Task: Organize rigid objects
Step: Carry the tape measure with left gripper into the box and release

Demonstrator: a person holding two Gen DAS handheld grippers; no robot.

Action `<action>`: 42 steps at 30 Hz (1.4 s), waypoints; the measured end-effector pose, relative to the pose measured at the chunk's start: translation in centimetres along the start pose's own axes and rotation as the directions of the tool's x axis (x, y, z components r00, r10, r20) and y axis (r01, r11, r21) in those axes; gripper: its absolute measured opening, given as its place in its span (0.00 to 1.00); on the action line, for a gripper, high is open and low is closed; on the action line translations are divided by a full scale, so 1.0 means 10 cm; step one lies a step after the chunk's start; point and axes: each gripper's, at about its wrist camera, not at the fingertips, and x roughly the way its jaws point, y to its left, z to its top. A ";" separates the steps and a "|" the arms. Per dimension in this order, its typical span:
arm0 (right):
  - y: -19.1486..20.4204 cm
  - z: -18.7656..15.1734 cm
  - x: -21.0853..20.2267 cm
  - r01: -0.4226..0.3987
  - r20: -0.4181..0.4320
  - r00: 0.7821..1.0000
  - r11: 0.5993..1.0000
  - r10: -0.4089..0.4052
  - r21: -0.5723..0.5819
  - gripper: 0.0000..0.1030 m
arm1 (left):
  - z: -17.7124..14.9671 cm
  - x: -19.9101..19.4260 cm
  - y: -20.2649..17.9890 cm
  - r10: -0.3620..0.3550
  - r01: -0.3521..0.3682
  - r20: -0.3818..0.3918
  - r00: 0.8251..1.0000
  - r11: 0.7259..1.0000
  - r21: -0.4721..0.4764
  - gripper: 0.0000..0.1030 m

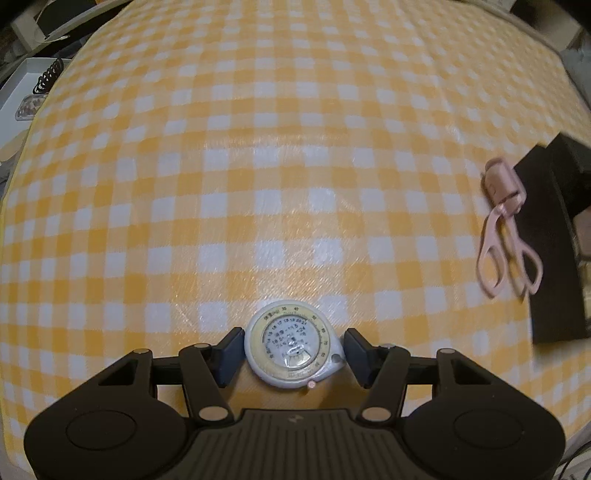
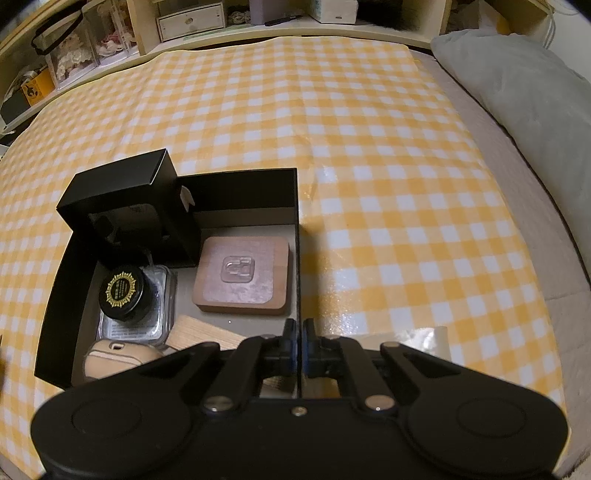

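Everywhere, yellow-checked tablecloth (image 1: 295,184); shelves (image 2: 192,22) behind

Round white tape measure (image 1: 291,347), yellow dial ring, flat on checked cloth, between left claw (image 1: 293,349) fingers. Pink eyelash curler (image 1: 508,225) far right of that claw, against black box (image 1: 550,258). Right claw (image 2: 300,345) pinches box right wall; box open, items inside.

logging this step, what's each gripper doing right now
left gripper: around the tape measure; whether the pads press on it cannot be told.
right gripper: closed on the box wall.
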 end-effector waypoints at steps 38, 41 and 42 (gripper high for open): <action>0.05 0.04 -0.05 -0.010 0.010 1.000 1.000 0.010 -0.003 0.03 | 0.11 -0.87 -1.51 -0.370 0.336 0.204 0.906 0.924 0.183 0.57; 0.04 0.04 -0.05 -0.009 0.009 1.000 1.000 0.009 -0.003 0.03 | 0.18 -0.82 -1.91 -0.393 0.347 0.201 0.897 0.909 0.229 0.57; 0.05 0.04 -0.05 -0.008 0.009 1.000 1.000 0.008 -0.004 0.03 | 0.21 -0.80 -2.05 -0.396 0.347 0.201 0.896 0.907 0.240 0.57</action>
